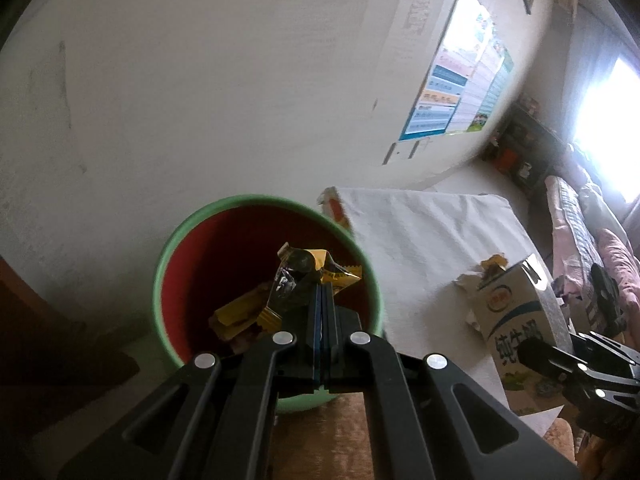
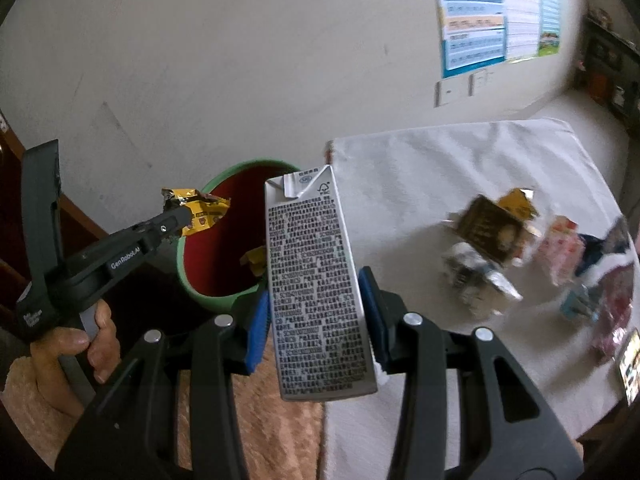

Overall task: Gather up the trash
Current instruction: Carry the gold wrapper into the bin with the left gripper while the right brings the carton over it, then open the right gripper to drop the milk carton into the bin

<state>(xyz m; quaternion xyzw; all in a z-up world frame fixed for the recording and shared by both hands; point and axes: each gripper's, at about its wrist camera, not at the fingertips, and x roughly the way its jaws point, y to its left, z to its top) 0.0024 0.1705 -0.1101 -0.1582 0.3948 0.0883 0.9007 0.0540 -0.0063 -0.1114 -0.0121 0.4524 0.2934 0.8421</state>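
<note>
My left gripper [image 1: 322, 294] is shut on a crumpled yellow snack wrapper [image 1: 304, 270], held over the mouth of a green bin with a red inside [image 1: 168, 264]. More yellow wrappers [image 1: 240, 314] lie in the bin. From the right wrist view the same wrapper [image 2: 200, 210] hangs at the left gripper's tip [image 2: 180, 216] above the bin [image 2: 208, 300]. My right gripper [image 2: 316, 312] is shut on a grey milk carton [image 2: 316, 280], upright between its blue pads, just right of the bin. The carton [image 1: 516, 320] also shows at the right of the left wrist view.
A table under a white cloth [image 2: 440, 168] stands right of the bin, with several wrappers and small cartons [image 2: 492, 236] strewn on its right side. A person's hand [image 2: 80, 344] grips the left tool. A white wall with a poster [image 1: 456, 92] is behind.
</note>
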